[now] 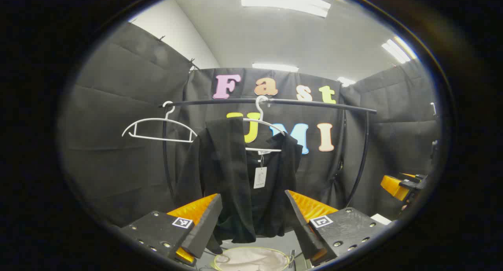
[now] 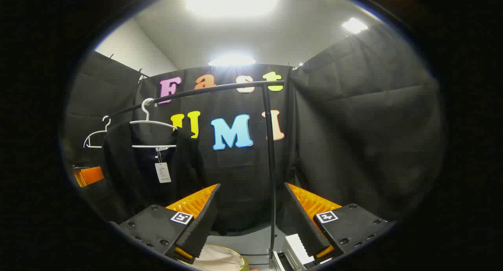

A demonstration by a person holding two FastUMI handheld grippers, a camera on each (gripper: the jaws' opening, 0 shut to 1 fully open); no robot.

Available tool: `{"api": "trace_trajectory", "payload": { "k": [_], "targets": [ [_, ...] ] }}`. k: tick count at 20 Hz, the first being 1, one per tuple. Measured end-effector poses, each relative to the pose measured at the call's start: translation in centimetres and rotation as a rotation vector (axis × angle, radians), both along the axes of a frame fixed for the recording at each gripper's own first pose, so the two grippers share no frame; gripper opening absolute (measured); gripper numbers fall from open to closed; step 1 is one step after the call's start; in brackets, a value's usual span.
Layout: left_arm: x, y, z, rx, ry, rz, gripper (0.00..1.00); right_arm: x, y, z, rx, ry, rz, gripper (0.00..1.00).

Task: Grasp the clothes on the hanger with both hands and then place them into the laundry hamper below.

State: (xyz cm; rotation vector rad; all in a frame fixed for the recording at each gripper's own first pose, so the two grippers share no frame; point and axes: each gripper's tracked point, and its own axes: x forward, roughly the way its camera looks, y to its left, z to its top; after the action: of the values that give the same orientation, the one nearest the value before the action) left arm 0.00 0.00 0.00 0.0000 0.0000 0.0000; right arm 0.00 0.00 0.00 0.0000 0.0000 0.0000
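- Left gripper view: black garment [image 1: 235, 176] hanging from a white hanger [image 1: 264, 123] on the black rail [image 1: 275, 102], straight ahead between the left gripper [image 1: 253, 216] fingers but well short of them; fingers spread wide, holding nothing.
- Looks like a thin, limp, open-front top: light, soft, likely to sag and fold once lifted; no fragility to worry about, though the paper tag [image 1: 260, 177] dangling at the middle offers no useful hold.
- Draped unevenly, one shoulder riding high on the hanger and the other slipped low, so probably ready to slide off with little pull.
- Best holds, by judgement: one shoulder per gripper, pinching a doubled fold of cloth near the hanger arm, then lifting up and off rather than tugging down.
- Second white hanger [image 1: 159, 129] bare, further along the rail.
- Laundry hamper [image 1: 251, 259] rim visible directly below the garment, between the fingers.
- Right gripper view: right gripper [image 2: 247, 220] also wide open and empty, aimed at the rack's upright post [image 2: 269, 165], garment [image 2: 149, 169] off to its left; hamper [image 2: 220, 259] edge low in view.
- Right gripper [image 1: 401, 184] seen far off at the edge of left gripper view.
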Motion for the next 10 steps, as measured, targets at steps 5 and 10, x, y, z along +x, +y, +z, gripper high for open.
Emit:
{"api": "trace_trajectory", "payload": {
  "k": [5, 10],
  "targets": [
    [-0.3, -0.1, -0.5, -0.037, 0.012, 0.005, 0.92, 0.7, 1.0, 0.1, 0.016, 0.009, 0.022, 0.98],
    [-0.7, -1.3, -0.8, -0.051, 0.036, -0.037, 0.92, 0.9, 1.5, 0.3, 0.041, 0.008, 0.032, 0.98]
  ]
}}
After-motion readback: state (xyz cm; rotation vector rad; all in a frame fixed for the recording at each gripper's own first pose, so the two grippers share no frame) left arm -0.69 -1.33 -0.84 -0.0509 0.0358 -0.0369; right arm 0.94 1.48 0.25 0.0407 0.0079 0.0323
